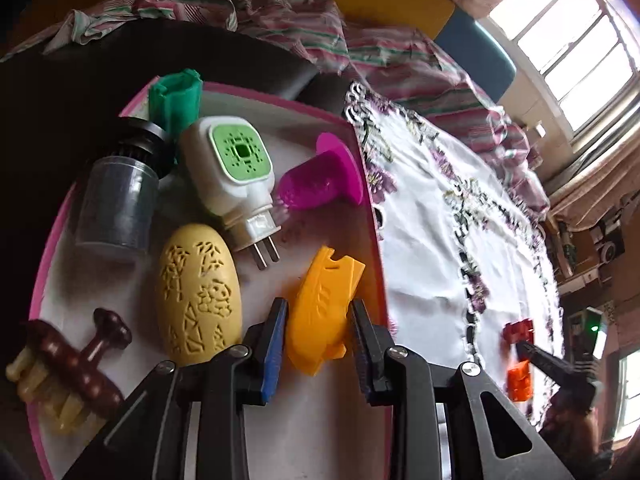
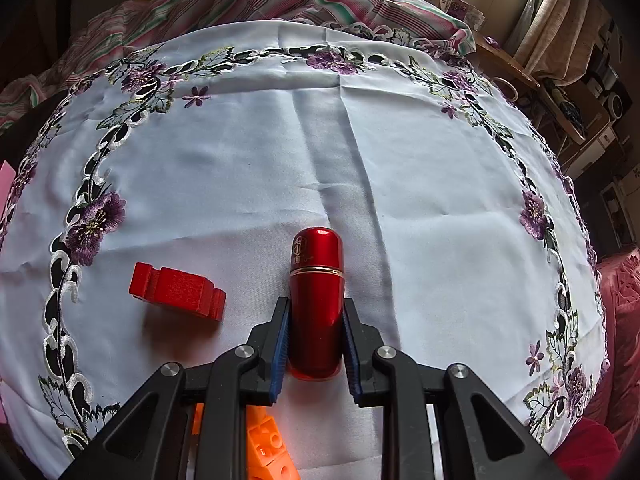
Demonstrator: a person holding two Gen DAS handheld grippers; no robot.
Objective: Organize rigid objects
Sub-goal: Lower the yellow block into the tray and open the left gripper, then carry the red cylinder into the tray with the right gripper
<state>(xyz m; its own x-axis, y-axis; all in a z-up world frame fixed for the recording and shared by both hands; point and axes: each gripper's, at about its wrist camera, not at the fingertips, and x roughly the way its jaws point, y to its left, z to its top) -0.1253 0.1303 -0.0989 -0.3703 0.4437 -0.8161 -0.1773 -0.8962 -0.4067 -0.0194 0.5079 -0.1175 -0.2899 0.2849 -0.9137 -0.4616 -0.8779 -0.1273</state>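
Between closed fingers [image 2: 285,334] — red capsule [image 2: 317,304]

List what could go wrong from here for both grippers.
1. The right gripper pinches the smooth, round red capsule low on its body; it might slip or swing out.
2. The left gripper straddles the yellow plastic piece beside the pink tray's rim; a finger may catch it.
3. The carved yellow oval lies close and could get nudged.
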